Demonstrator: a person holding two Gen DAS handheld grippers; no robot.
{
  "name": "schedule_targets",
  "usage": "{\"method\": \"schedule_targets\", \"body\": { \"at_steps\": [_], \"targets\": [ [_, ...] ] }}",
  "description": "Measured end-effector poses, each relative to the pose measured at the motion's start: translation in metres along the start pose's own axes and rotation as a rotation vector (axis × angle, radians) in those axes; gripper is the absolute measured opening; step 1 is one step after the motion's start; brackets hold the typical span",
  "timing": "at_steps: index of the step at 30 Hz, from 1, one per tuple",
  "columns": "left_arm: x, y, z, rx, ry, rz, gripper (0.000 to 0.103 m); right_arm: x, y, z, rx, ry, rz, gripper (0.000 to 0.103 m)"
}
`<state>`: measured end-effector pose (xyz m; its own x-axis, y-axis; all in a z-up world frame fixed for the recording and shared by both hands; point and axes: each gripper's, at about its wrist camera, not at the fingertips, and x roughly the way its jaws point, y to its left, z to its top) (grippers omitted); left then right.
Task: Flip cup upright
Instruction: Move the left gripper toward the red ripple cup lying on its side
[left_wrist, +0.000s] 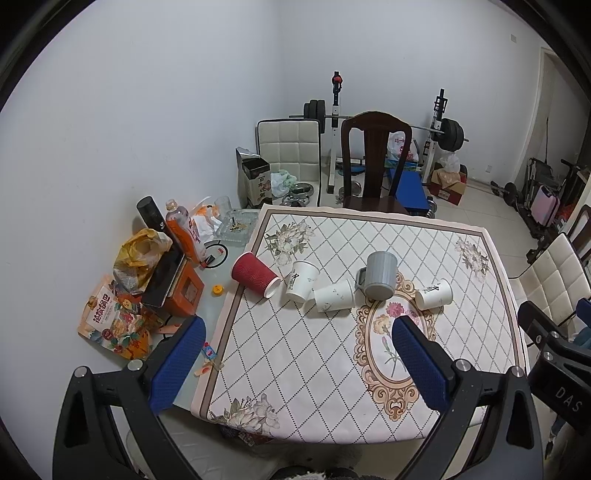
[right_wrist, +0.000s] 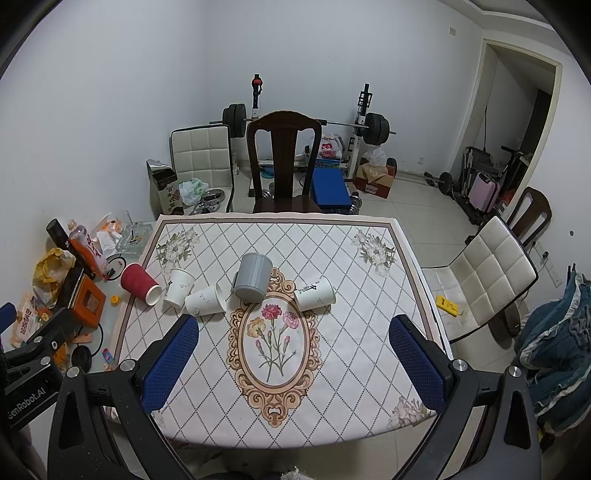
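I hold both claws above the near edge of the surface (right_wrist: 369, 258), which is covered by a diamond-patterned cloth with a flower medallion (right_wrist: 275, 343).

Left claw (left_wrist: 295, 360): jaws spread wide, nothing between the blue pads (left_wrist: 177, 365). Right claw (right_wrist: 293, 363): jaws spread wide, nothing held. In the right wrist view, part of the left claw's black body shows at 9 o'clock.

5 cups lie in a row across the middle of the surface, well apart from both claws:

1. Red cup (right_wrist: 139, 283): on its side at the left edge of the cloth, open mouth facing 4 o'clock.
2. White cup (right_wrist: 178, 287): just beside the red cup at its 3 o'clock, standing mouth down and tilted.
3. White cup (right_wrist: 205, 300): on its side, just beside cup 2; whether they touch I cannot tell.
4. Gray mug (right_wrist: 253, 277): at the top of the medallion, mouth down, handle toward 9 o'clock.
5. White cup with black markings (right_wrist: 314, 293): on its side at 3 o'clock from the mug, apart from it.

Clutter at 9 o'clock off the cloth includes an orange bottle (left_wrist: 183, 230), a snack bag (left_wrist: 107, 325) and a yellow bag (left_wrist: 142, 251). A dark wooden chair (right_wrist: 282, 162) stands at 12 o'clock behind the surface.
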<state>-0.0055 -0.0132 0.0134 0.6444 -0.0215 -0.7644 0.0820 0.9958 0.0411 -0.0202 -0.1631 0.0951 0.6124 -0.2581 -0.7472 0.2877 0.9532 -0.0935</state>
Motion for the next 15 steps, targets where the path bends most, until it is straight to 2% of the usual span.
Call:
{"method": "schedule_targets", "body": {
  "at_steps": [3,7,11,15],
  "targets": [
    [0.003,-0.001,0.003,-0.007,0.006,-0.002,0.103,0.0,0.0,-0.001,0.002,0.004,0.003,0.103],
    [0.022,-0.002,0.001,-0.037,0.027,0.035,0.103,0.013,0.002,-0.001,-0.002,0.038,0.012,0.103],
    [0.058,0.004,-0.013,-0.098,0.124,0.051,0.103,0.056,0.009,-0.007,-0.024,0.125,0.047,0.103],
    [0.101,0.014,-0.03,-0.139,0.208,0.136,0.103,0.113,0.025,-0.02,-0.07,0.23,0.087,0.103]
  ]
}}
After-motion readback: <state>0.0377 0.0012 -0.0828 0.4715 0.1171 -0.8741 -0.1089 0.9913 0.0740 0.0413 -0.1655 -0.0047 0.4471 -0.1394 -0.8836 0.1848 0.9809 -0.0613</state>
